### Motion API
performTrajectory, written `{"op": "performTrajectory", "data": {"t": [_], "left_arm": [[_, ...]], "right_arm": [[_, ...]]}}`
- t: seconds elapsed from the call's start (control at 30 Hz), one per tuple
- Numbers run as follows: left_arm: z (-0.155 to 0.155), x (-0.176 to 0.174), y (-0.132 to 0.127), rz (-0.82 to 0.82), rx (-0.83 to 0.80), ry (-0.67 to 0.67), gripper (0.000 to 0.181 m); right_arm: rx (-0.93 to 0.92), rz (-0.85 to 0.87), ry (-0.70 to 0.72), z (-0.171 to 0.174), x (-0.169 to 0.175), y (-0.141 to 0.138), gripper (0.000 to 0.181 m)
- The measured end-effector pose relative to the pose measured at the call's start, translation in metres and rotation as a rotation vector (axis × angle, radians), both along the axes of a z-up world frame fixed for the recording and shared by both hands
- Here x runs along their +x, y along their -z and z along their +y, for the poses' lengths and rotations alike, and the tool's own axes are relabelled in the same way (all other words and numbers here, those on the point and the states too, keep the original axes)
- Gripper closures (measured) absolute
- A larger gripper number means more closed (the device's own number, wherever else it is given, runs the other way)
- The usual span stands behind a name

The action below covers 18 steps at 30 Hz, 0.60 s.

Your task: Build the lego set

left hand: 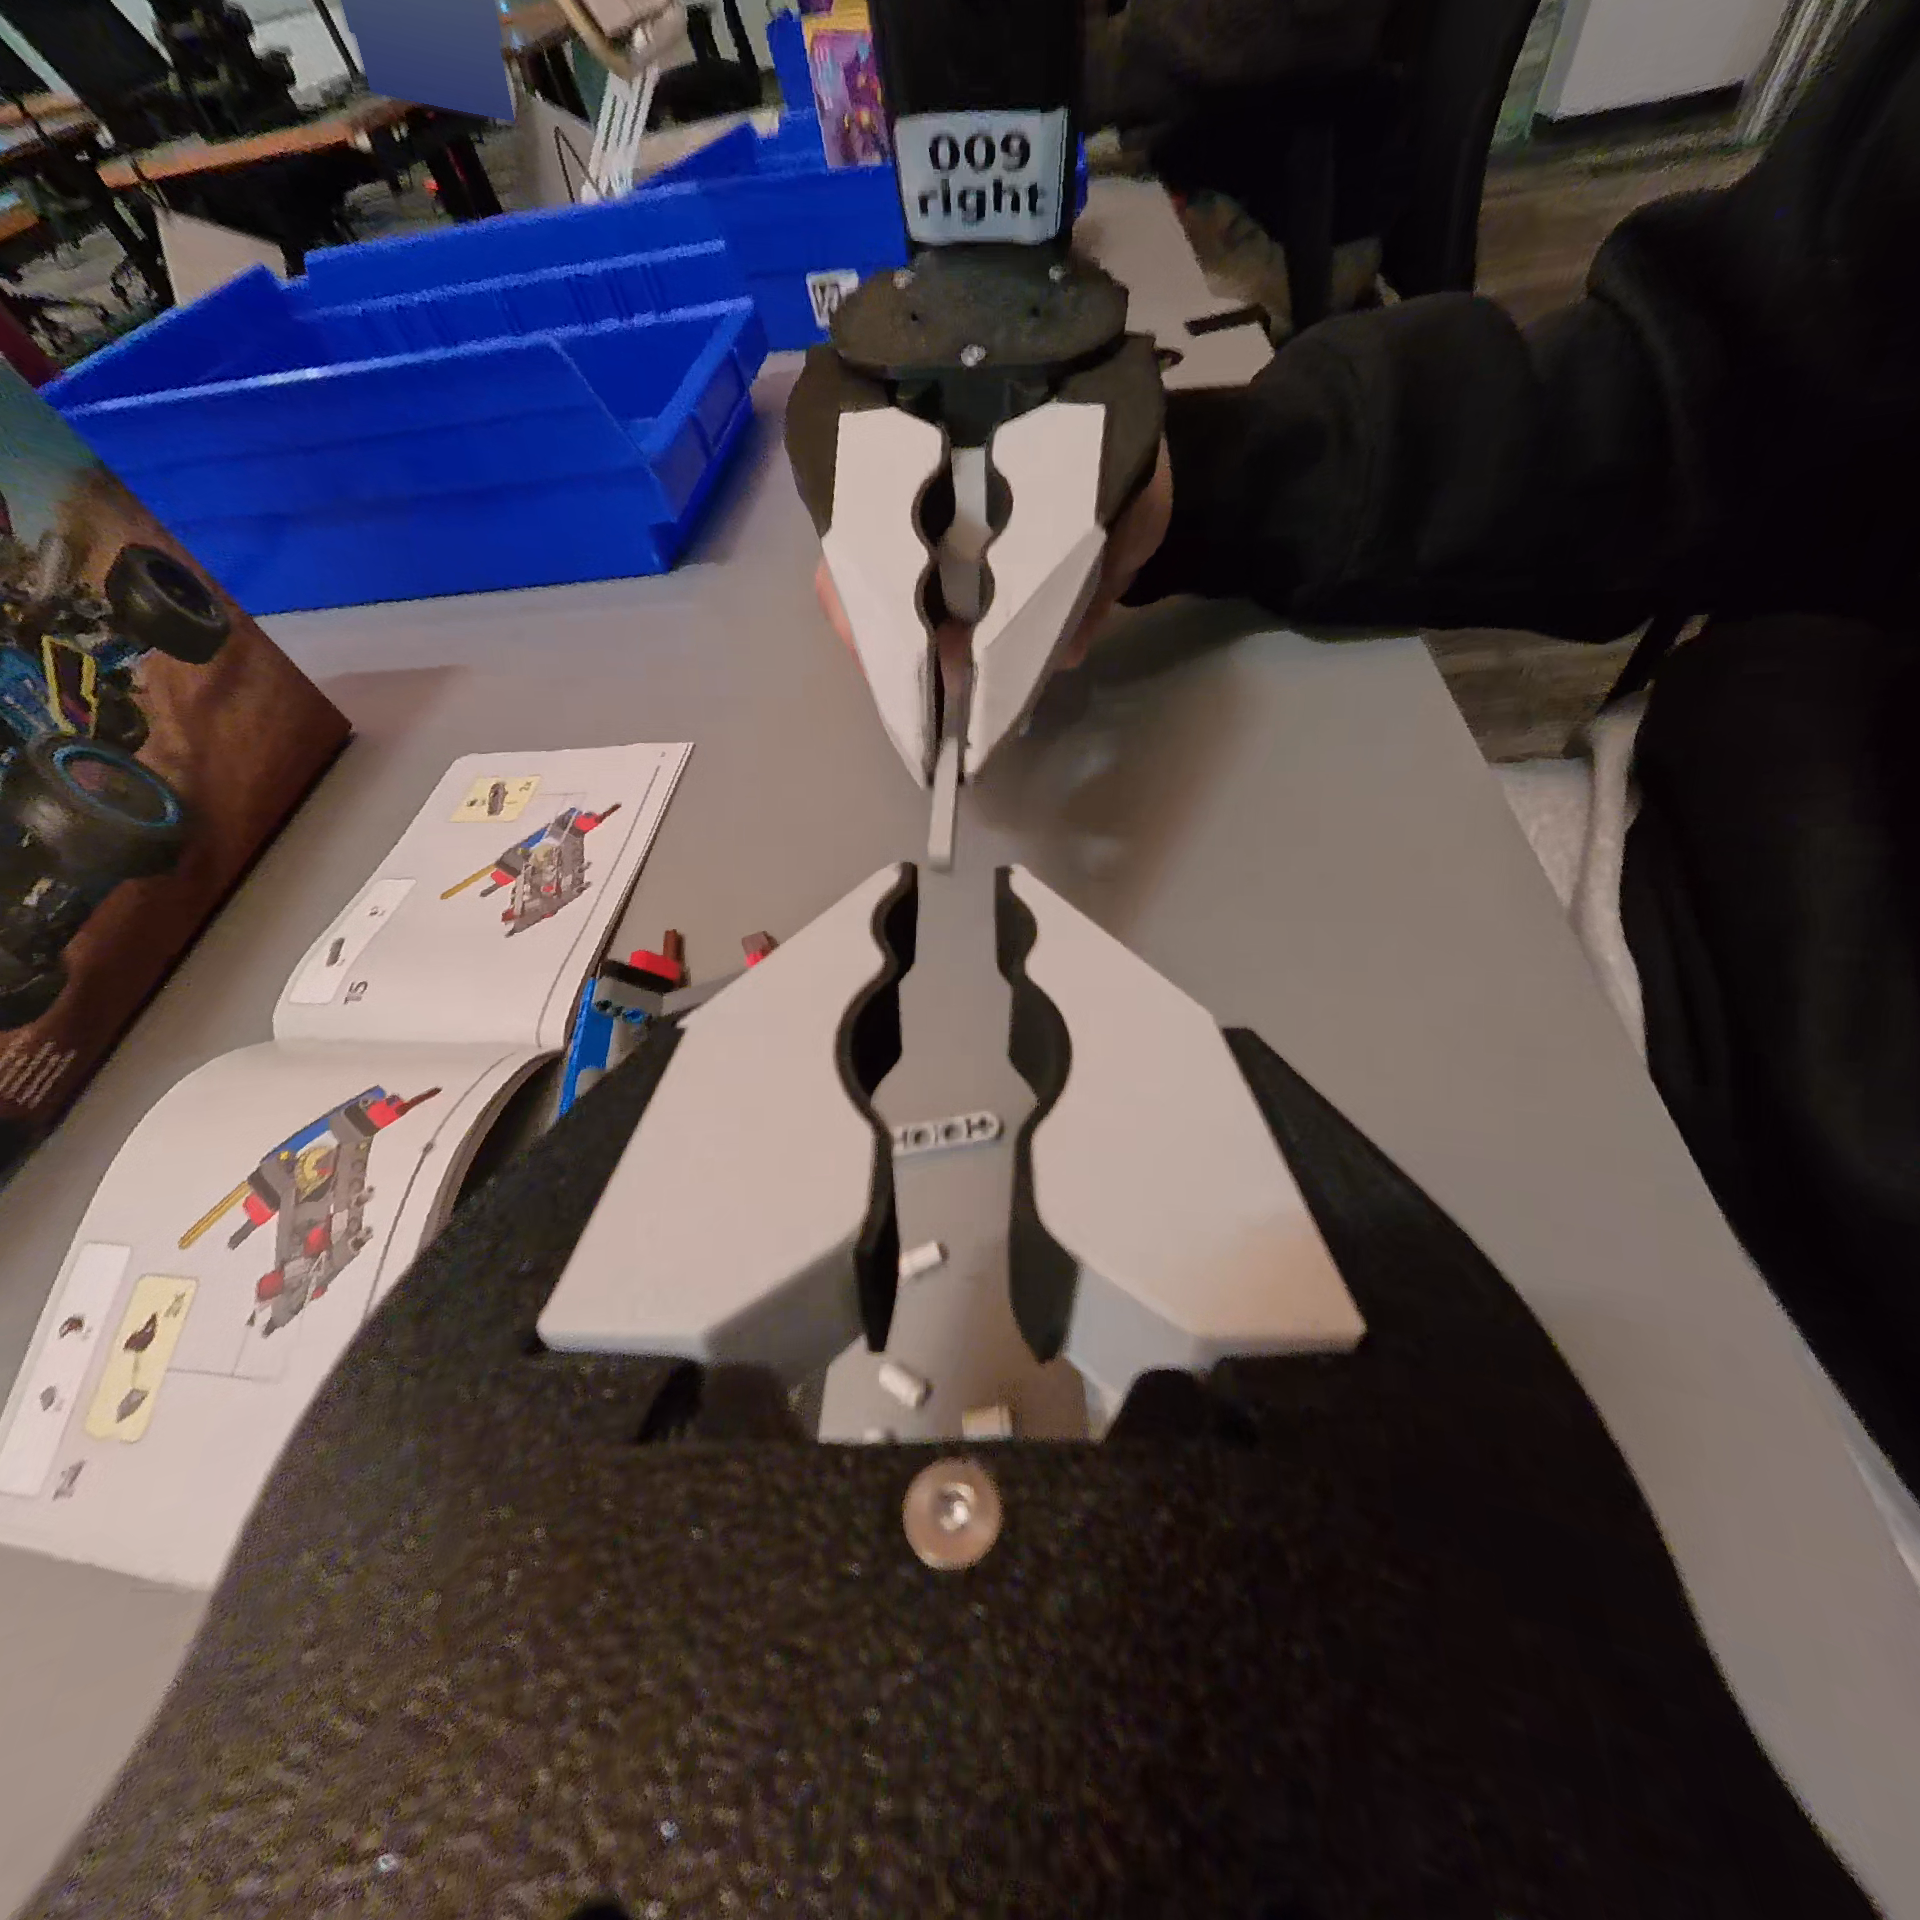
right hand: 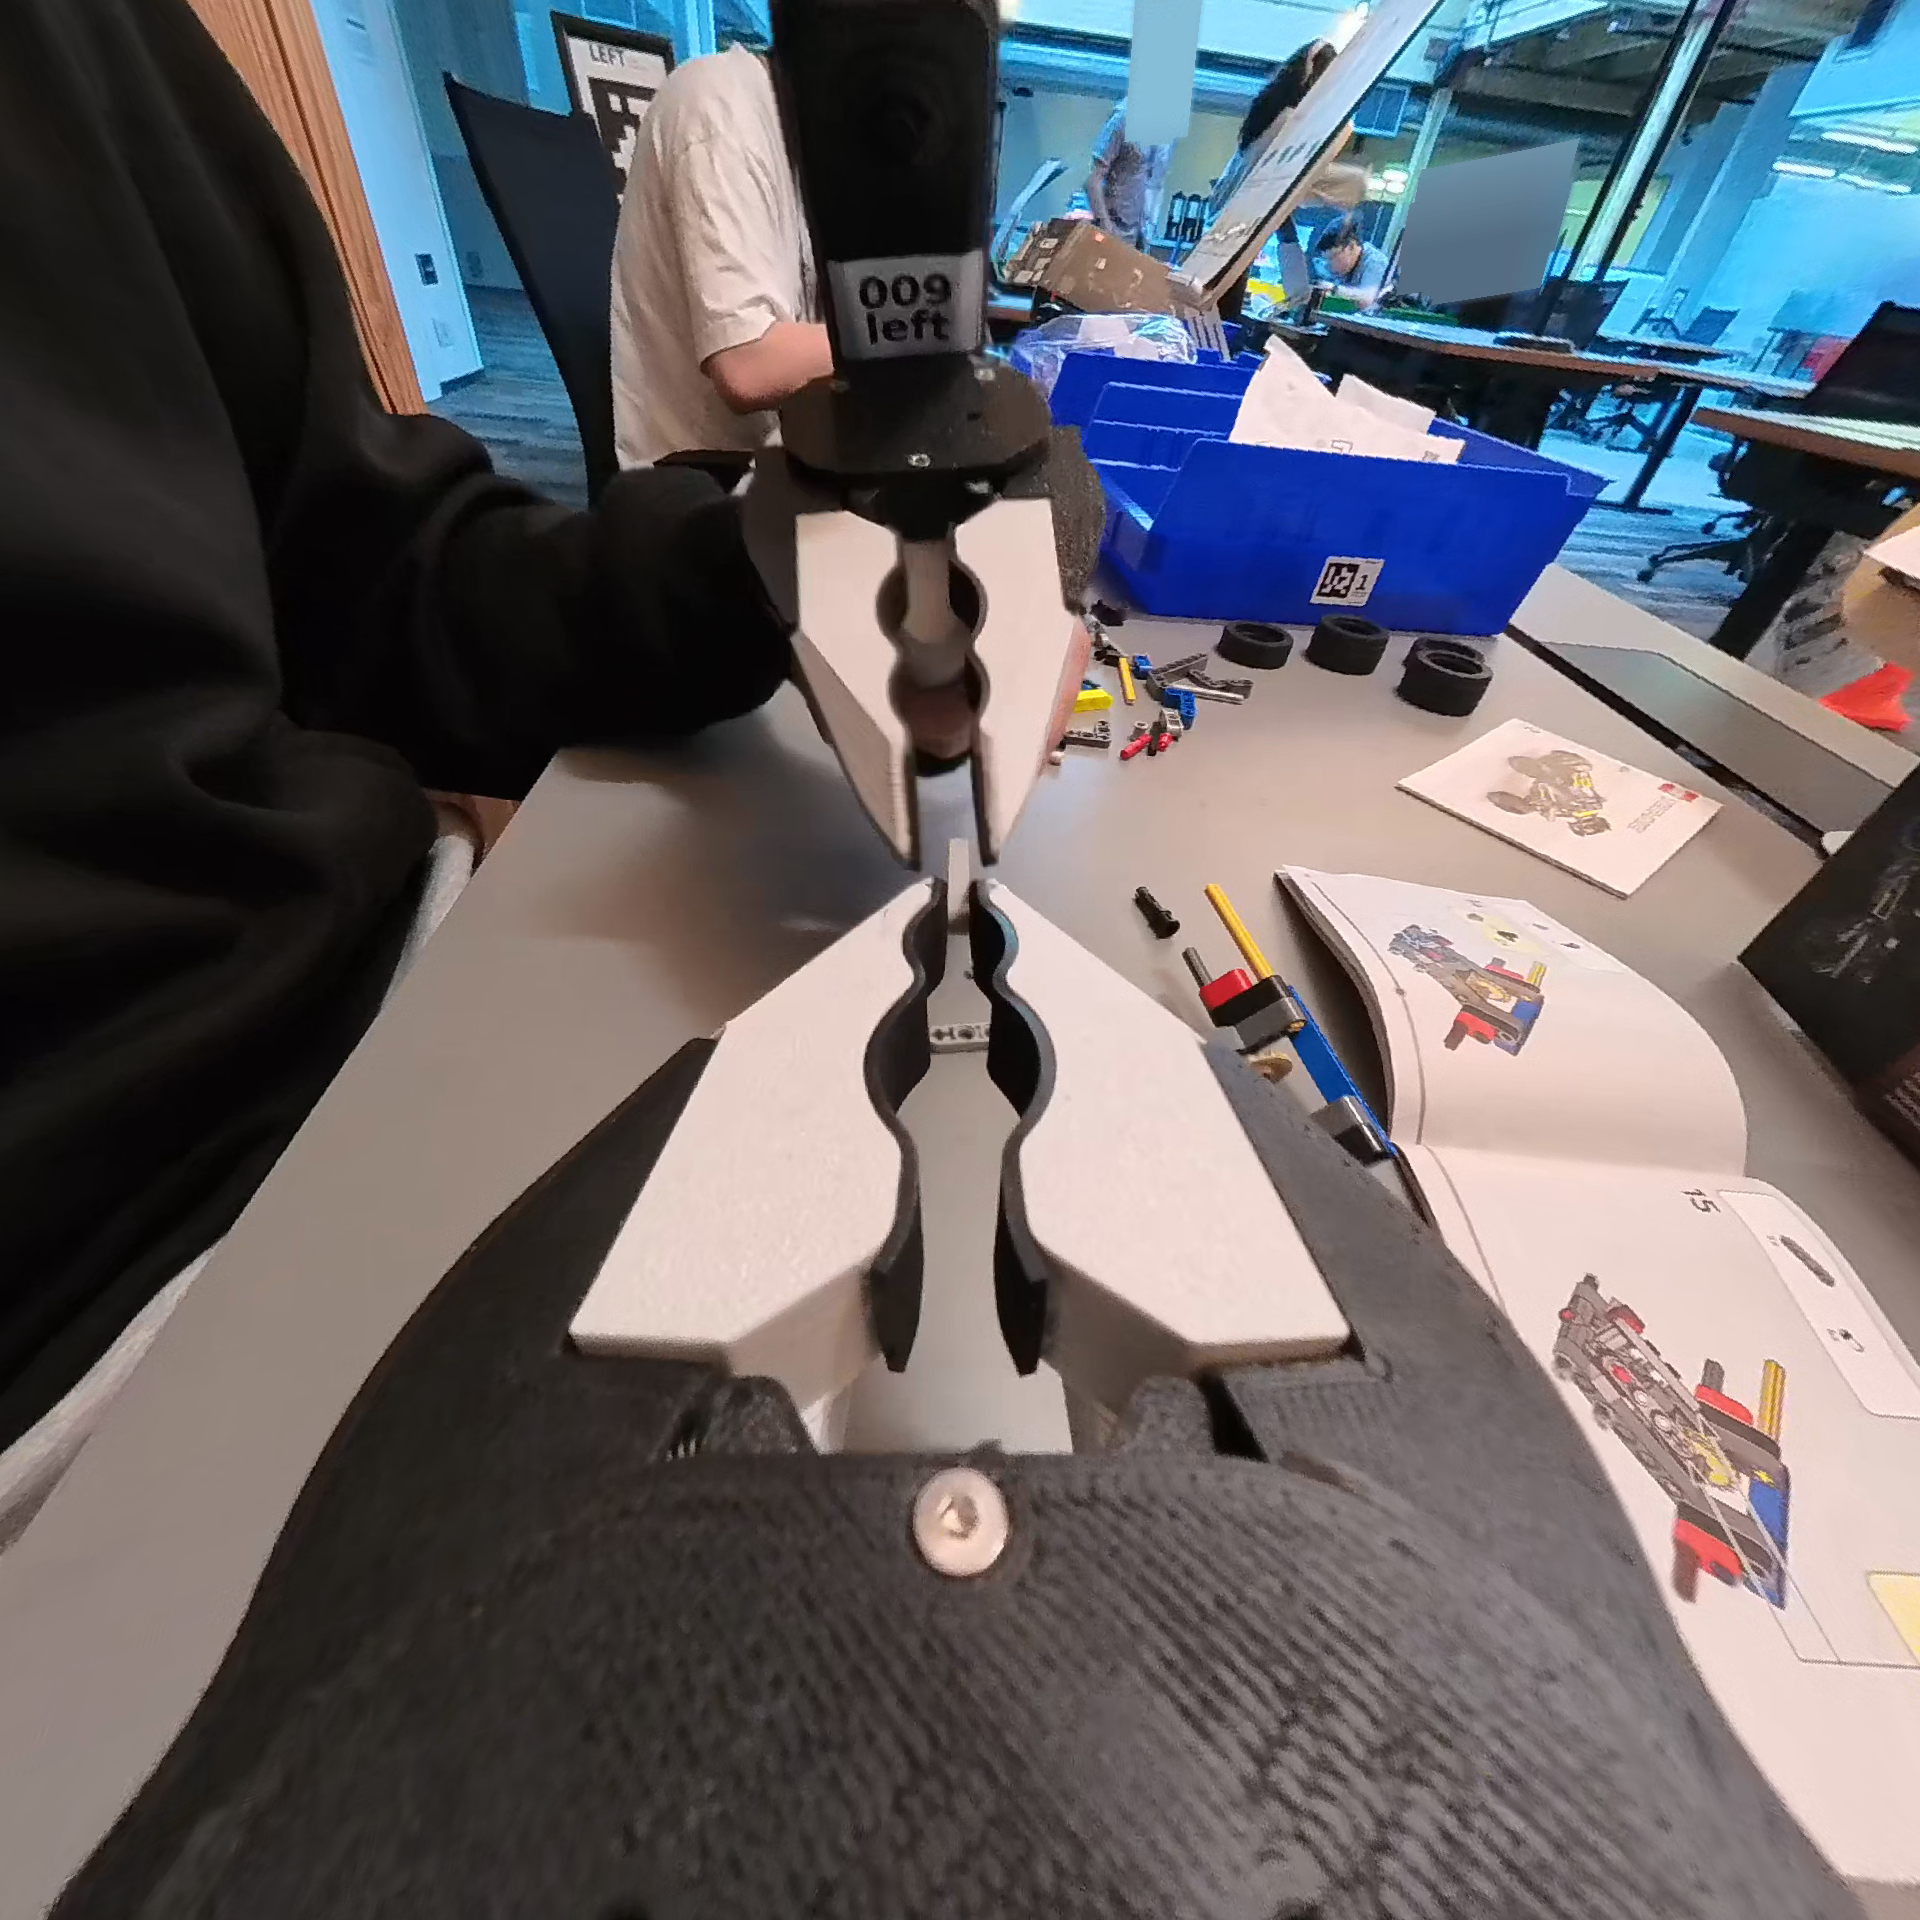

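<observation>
My right gripper [right hand: 961, 891] is shut on a thin light grey Lego piece [right hand: 958, 864] that sticks out past its tips. In the left wrist view the right gripper [left hand: 948, 774] points at me with the piece [left hand: 941, 821] held above the table. My left gripper [left hand: 958, 875] is open, its tips level with the piece's free end; it faces the right gripper [right hand: 945, 852] tip to tip. A grey holed beam [left hand: 945, 1132] and small pale pins [left hand: 920, 1259] lie on the table under my left gripper. A partly built blue, grey and red assembly [right hand: 1278, 1023] with a yellow axle lies beside the open instruction booklet [right hand: 1558, 1039].
Blue bins [right hand: 1330, 520] stand at the back of the grey table [left hand: 1299, 935]. Black tyres [right hand: 1348, 644], a pile of loose parts [right hand: 1153, 696], a black pin [right hand: 1153, 912] and a second booklet [right hand: 1558, 805] lie nearby. The set's box [left hand: 104, 779] stands beside the booklet. People sit behind. The grippers are tip to tip, or close to it.
</observation>
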<state>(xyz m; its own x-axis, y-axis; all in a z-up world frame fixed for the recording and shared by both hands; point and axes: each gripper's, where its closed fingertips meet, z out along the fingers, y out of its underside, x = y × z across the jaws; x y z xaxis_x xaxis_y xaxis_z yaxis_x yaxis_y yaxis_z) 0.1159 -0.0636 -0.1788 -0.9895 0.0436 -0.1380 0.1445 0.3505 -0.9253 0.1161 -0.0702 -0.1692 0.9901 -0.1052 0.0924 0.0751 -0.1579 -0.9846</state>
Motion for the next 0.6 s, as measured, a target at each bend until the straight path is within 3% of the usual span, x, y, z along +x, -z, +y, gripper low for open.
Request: {"op": "performTrajectory", "data": {"t": [0.1, 0.27, 0.37, 0.6], "left_arm": [[0.017, 0.009, 0.007, 0.003, 0.130, -0.055, 0.169], [0.065, 0.032, 0.041, 0.069, 0.441, -0.212, 0.172], [0.069, 0.039, 0.052, 0.121, 0.446, -0.232, 0.171], [0.057, 0.027, 0.068, 0.036, 0.452, -0.099, 0.170]], "right_arm": [[0.020, -0.007, 0.064, -0.008, 0.011, -0.003, 0.180], [0.152, 0.057, 0.108, -0.022, 0.022, -0.019, 0.180], [0.199, 0.086, 0.109, -0.027, 0.025, -0.024, 0.180], [0.190, 0.086, 0.111, -0.026, 0.026, -0.023, 0.180]]}}
